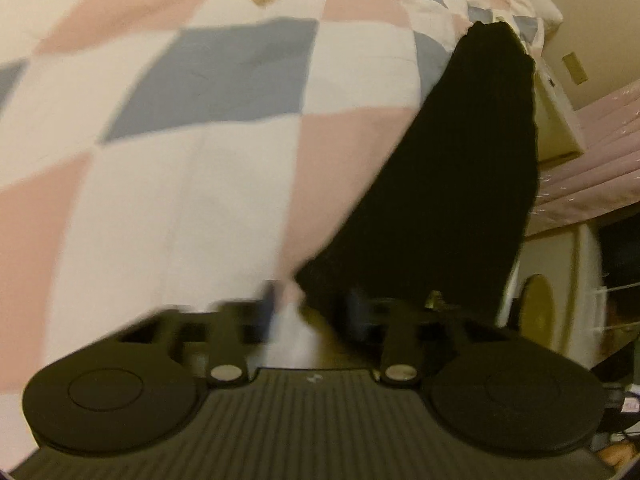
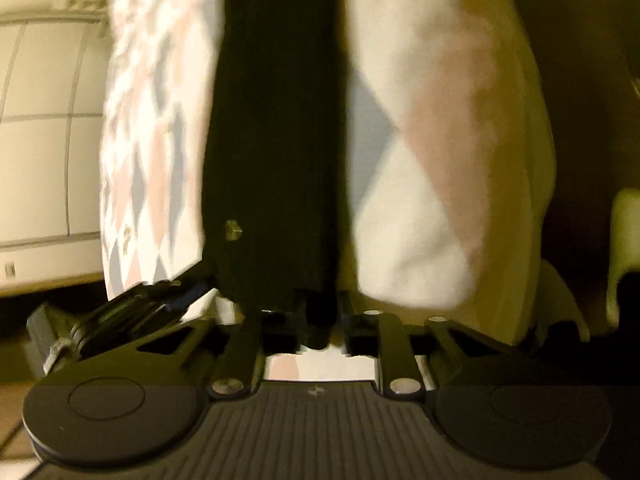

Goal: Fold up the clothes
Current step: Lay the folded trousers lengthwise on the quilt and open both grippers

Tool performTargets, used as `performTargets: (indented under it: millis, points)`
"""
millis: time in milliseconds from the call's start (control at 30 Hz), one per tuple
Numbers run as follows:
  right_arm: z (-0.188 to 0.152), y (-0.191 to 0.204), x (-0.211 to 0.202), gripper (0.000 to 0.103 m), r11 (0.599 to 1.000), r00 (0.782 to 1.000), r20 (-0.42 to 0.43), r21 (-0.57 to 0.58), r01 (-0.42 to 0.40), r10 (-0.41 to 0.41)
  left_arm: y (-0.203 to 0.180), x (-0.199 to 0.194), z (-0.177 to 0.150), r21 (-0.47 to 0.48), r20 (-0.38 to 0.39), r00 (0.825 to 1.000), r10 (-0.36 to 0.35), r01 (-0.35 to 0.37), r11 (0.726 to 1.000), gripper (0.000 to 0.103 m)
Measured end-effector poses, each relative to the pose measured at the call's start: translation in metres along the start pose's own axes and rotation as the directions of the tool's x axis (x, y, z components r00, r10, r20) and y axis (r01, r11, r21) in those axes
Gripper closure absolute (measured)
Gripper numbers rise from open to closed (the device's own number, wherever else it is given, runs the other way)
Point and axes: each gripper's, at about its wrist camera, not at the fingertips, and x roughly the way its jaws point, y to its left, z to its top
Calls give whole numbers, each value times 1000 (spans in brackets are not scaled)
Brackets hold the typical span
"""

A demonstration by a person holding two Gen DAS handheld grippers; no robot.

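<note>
- The bed is covered by a quilt [image 1: 224, 80] in pink, grey-blue and white diamonds, and it fills most of both views.
- A black garment [image 1: 452, 184] is laid along the near edge of the bed in a long narrow strip, running away from both cameras; in the right wrist view the same strip [image 2: 276, 128] is seen going straight up the middle of the frame. A small pale tag or button can be made out on it, too blurry to be named.
- The left gripper [image 1: 310, 300] is parked right at the near end of the strip. Everything is smeared there, so whether cloth is pinched or let go can't be told.
- The right gripper [image 2: 318, 320] looks clenched on the strip's near end, with dark cloth seen between the fingers.
- Step guess: the strip's narrowness suggests a lengthwise fold is already in, and an end is being handled for a crosswise fold or for straightening. Which of the two isn't settled by these views.
- Whatever comes next, both corners need to be kept level and the cloth kept taut so it isn't bunched up.
</note>
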Motion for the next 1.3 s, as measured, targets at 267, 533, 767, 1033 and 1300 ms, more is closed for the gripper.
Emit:
performTargets:
  millis: [267, 533, 767, 1033, 1300]
  points:
    - [7, 2, -9, 64, 995, 995, -30, -37, 90, -91, -26, 5, -8, 130, 21, 965, 263, -263, 956, 77]
    - [20, 21, -56, 30, 993, 995, 44, -70, 93, -90, -114, -28, -13, 223, -3, 958, 285, -277, 934, 69]
    - [7, 36, -117, 25, 985, 990, 130, -151, 82, -62, -176, -49, -39, 250, 11, 946, 324, -316, 915, 69]
    - [-16, 45, -193, 20, 965, 972, 235, -254, 70, -8, -237, -101, -87, 282, 144, 925, 352, -380, 881, 64]
    - [-34, 50, -234, 19, 937, 960, 278, -345, 59, 42, -278, -141, -121, 291, 269, 913, 305, -379, 879, 63]
